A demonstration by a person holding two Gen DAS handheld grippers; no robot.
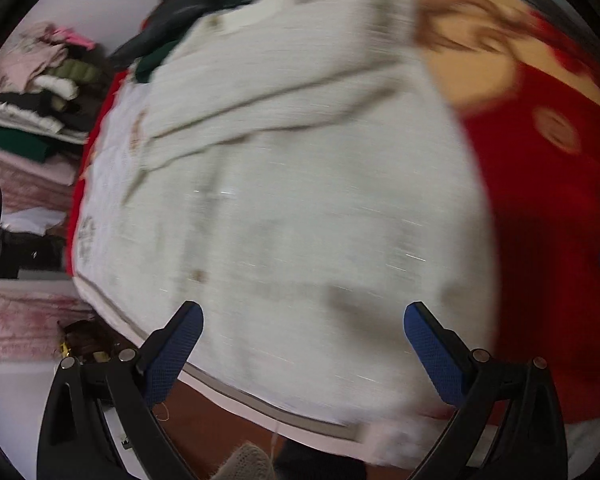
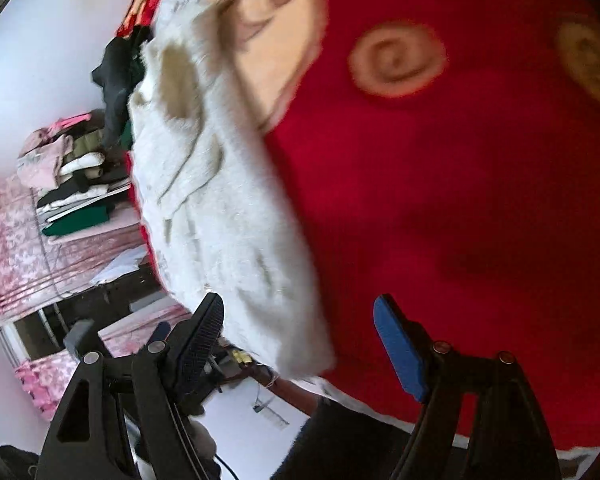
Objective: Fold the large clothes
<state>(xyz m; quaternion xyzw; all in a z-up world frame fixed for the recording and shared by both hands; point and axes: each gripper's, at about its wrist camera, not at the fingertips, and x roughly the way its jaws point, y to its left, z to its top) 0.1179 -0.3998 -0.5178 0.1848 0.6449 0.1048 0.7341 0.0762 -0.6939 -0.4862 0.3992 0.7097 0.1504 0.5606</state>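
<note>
A large off-white knit garment [image 1: 284, 184] lies spread on a red patterned blanket [image 1: 540, 208], blurred by motion. Its near hem reaches the bed's front edge. My left gripper [image 1: 303, 320] is open and empty, hovering over the garment's near part. In the right wrist view the same garment [image 2: 228, 216] lies to the left, on the red blanket [image 2: 440, 200]. My right gripper [image 2: 300, 316] is open and empty, over the garment's near corner and the blanket. The other gripper's dark body [image 2: 80, 336] shows at the lower left.
A stack of folded clothes [image 1: 40, 100] sits on a pink-covered surface at the left, also in the right wrist view [image 2: 72, 184]. Dark and green clothes [image 1: 188, 8] lie at the garment's far end. The bed's front edge [image 1: 260, 404] drops to a brown floor.
</note>
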